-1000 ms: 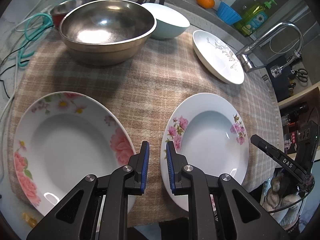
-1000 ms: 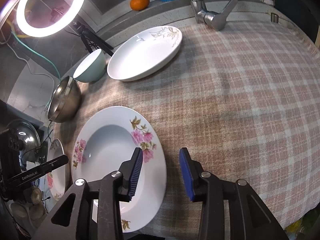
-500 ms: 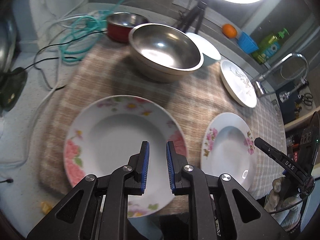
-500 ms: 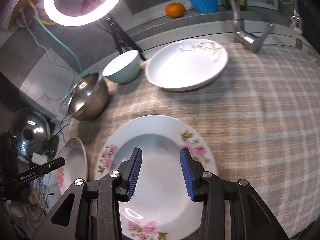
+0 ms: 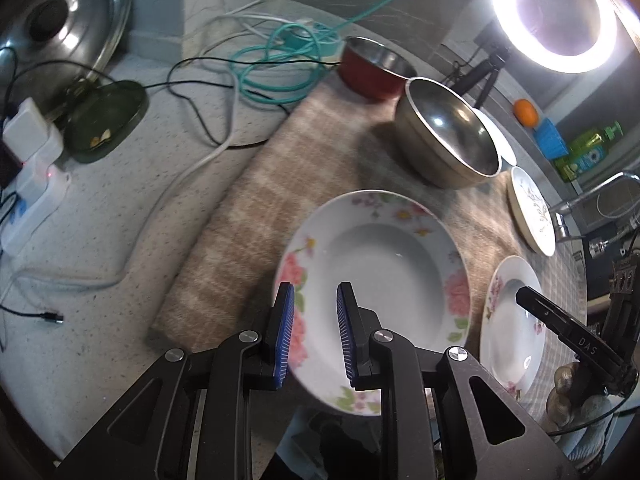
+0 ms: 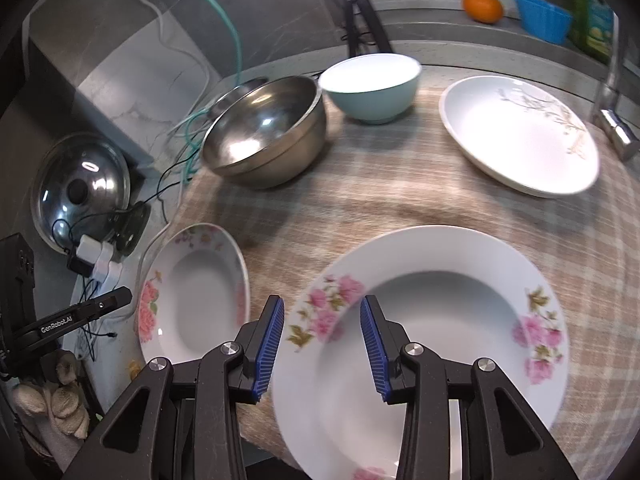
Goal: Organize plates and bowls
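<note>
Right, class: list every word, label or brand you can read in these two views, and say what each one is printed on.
"DAS": on the right gripper, on its black finger, seen in the left wrist view.
"GenRobot.AI": on the left gripper, on its black finger, seen in the right wrist view.
Green soap bottle: its label is too blurred to read.

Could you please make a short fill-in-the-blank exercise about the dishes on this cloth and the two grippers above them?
1. The steel bowl stands beside a pale ____ bowl.
2. The left gripper, jaws apart, hovers over the plate with large ____ flowers.
3. The right gripper holds ____ between its pads.
4. On the ledge behind the cloth, next to the blue cup, lies an ____.

Missing words: blue; pink; nothing; orange
</note>
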`<state>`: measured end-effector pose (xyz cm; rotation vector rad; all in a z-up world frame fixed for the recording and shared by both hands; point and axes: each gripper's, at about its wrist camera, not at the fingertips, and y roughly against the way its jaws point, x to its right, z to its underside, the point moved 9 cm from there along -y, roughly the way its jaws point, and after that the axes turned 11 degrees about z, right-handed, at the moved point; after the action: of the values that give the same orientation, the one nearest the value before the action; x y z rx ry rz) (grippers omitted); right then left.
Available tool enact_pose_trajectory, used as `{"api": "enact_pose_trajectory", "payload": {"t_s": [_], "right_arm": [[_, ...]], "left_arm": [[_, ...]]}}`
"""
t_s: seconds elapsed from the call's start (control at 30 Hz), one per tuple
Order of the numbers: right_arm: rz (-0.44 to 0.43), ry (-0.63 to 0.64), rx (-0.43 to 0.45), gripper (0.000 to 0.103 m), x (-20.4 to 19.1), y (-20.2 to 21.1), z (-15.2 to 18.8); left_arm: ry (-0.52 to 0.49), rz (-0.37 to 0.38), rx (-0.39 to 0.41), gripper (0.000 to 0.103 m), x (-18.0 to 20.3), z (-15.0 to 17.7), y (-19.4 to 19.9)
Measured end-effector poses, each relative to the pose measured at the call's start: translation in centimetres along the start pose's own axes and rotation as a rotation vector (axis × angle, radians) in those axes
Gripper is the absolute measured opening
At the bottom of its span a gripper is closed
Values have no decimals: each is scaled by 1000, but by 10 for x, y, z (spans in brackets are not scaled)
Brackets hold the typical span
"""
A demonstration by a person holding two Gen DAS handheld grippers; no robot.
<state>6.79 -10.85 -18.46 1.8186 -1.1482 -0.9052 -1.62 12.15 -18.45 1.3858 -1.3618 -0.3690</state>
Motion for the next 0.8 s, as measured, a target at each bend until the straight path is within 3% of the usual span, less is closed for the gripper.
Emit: {"api": "enact_pose_trajectory", "payload": {"t_s": [0.33, 0.8], "right_arm": [[-28, 86, -40, 36, -40, -25, -2], [-23, 131, -101, 27, -53, -45, 4]], "left_arm": [[33, -6, -13, 20, -20, 6, -5], [47, 22, -54, 20, -24, 10, -22]]}}
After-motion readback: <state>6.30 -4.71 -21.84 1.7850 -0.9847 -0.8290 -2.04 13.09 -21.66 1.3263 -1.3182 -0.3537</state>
